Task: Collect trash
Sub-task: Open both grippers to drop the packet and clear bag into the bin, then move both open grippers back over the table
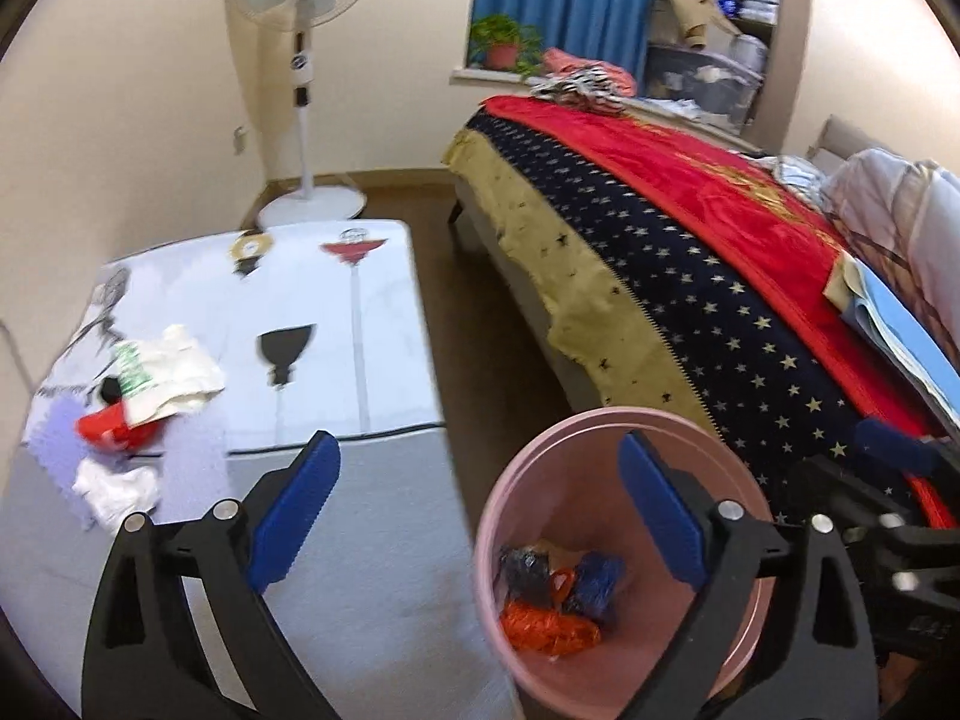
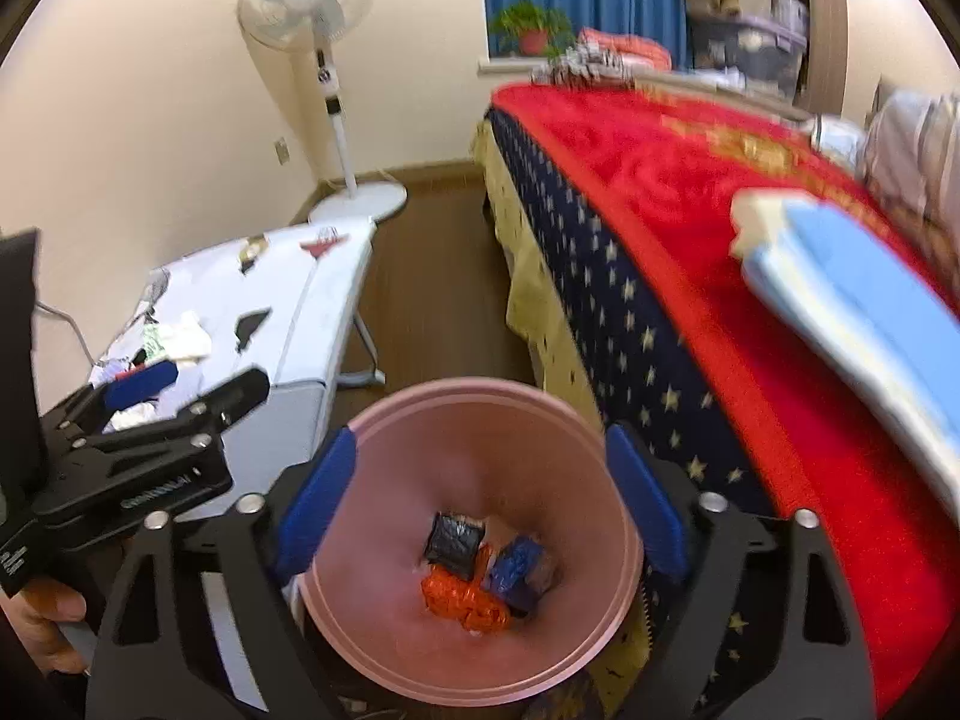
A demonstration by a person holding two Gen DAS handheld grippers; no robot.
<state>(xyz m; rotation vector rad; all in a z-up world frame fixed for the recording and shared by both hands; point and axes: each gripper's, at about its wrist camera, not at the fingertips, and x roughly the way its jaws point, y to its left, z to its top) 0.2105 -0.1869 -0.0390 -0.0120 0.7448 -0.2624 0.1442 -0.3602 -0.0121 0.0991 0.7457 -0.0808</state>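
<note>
My left gripper (image 1: 480, 504) is open with nothing between its blue pads, straddling the gap between the table and the pink bin (image 1: 540, 480). My right gripper (image 2: 480, 504) hangs open and empty over the mouth of the pink bin (image 2: 480, 450). At the bin's bottom lie an orange wrapper (image 2: 465, 600), a dark packet (image 2: 453, 543) and a blue packet (image 2: 516, 567). On the table's left part sit crumpled white paper (image 1: 186, 360), a green-striped wrapper (image 1: 132, 366), a red wrapper (image 1: 114, 429) and a white tissue (image 1: 117, 486).
The low table (image 1: 336, 360) has a printed white cloth and stands left of the bin. A bed (image 1: 690, 252) with red and starred covers lies on the right, with blue folded cloth (image 2: 870, 312) on it. A standing fan (image 1: 303, 30) is at the back wall. Brown floor runs between table and bed.
</note>
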